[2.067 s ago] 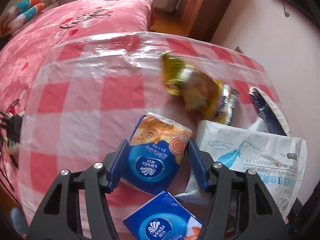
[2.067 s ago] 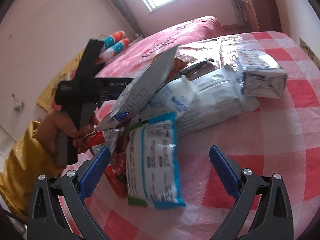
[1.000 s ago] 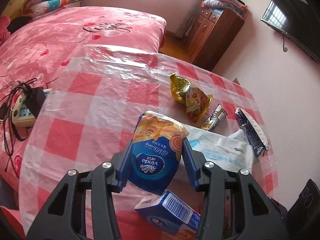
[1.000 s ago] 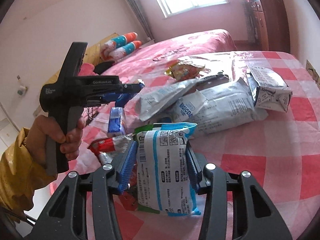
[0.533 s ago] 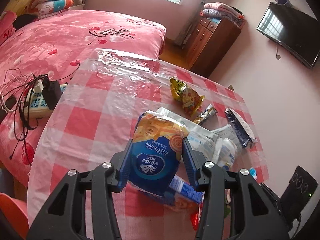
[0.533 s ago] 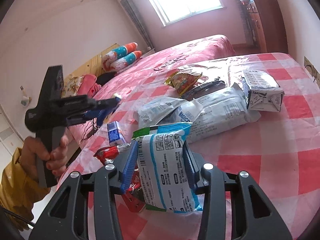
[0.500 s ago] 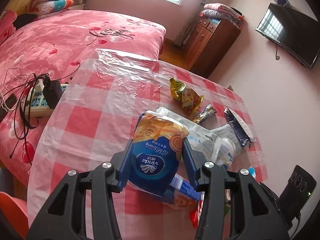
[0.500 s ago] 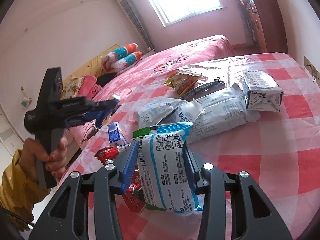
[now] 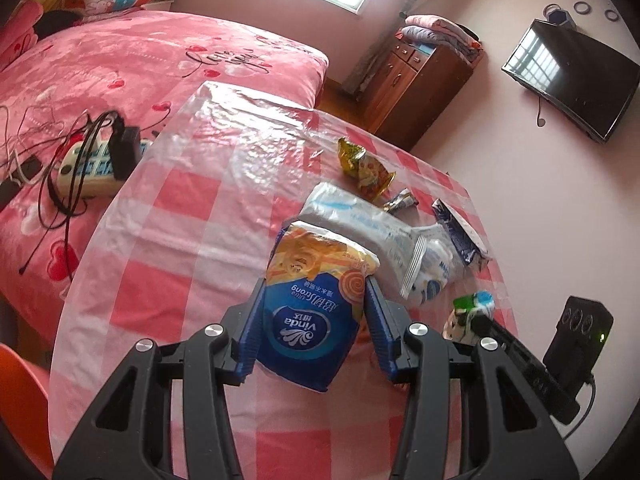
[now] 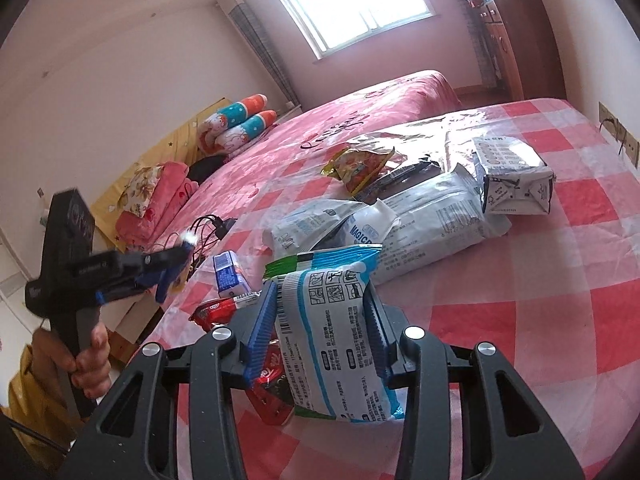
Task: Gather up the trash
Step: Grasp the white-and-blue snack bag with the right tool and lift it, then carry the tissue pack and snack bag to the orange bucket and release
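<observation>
Left gripper (image 9: 314, 322) fingers clamping a blue tissue pack (image 9: 316, 308), right gripper (image 10: 322, 330) fingers gripping a white wipes packet (image 10: 340, 344), both hanging above the checked counter (image 9: 180, 208)

Your left gripper (image 9: 314, 322) angles downward with both blue pads clamped on a packet, your right gripper (image 10: 320, 328) likewise pinches a packet between its pads, and your left hand (image 10: 90, 364) wraps the handle, yellow sleeve (image 10: 30, 404) showing.
</observation>
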